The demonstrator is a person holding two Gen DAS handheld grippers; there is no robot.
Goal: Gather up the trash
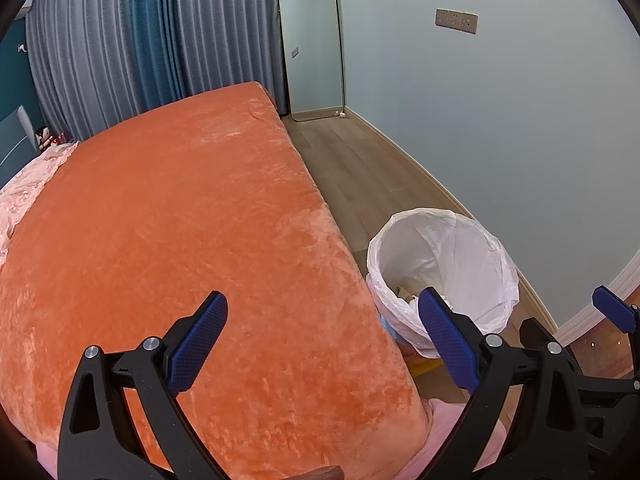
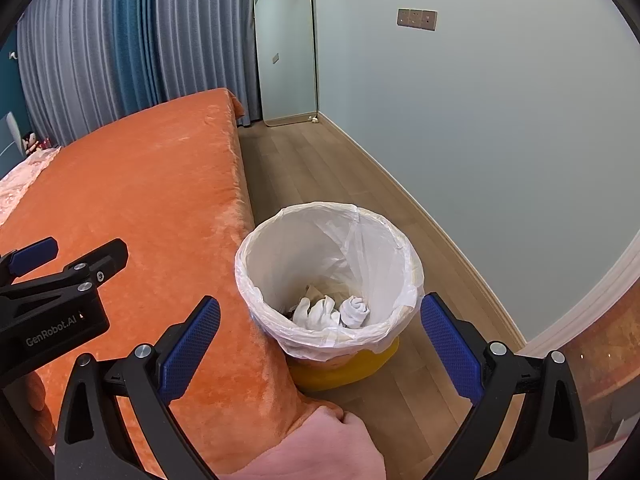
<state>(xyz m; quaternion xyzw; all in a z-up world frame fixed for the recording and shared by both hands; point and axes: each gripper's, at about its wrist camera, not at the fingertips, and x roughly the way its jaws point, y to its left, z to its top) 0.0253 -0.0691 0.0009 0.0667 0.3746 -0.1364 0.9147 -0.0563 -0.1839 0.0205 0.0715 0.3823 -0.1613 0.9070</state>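
Observation:
A yellow trash bin with a white plastic liner (image 2: 280,248) stands on the floor against the bed's side; it also shows in the left wrist view (image 1: 472,248). Several crumpled white tissues (image 2: 330,312) lie at its bottom. My right gripper (image 2: 320,340) is open and empty, held above the bin's near rim. My left gripper (image 1: 324,340) is open and empty over the near corner of the orange bed cover (image 1: 180,220). The left gripper also shows at the left of the right wrist view (image 2: 60,256).
The orange bed (image 2: 140,200) fills the left. Wood floor (image 2: 320,168) runs between the bed and the pale wall. A standing mirror (image 2: 286,48) leans in the far corner beside grey and blue curtains (image 1: 140,40). A pink quilt (image 1: 28,188) lies far left.

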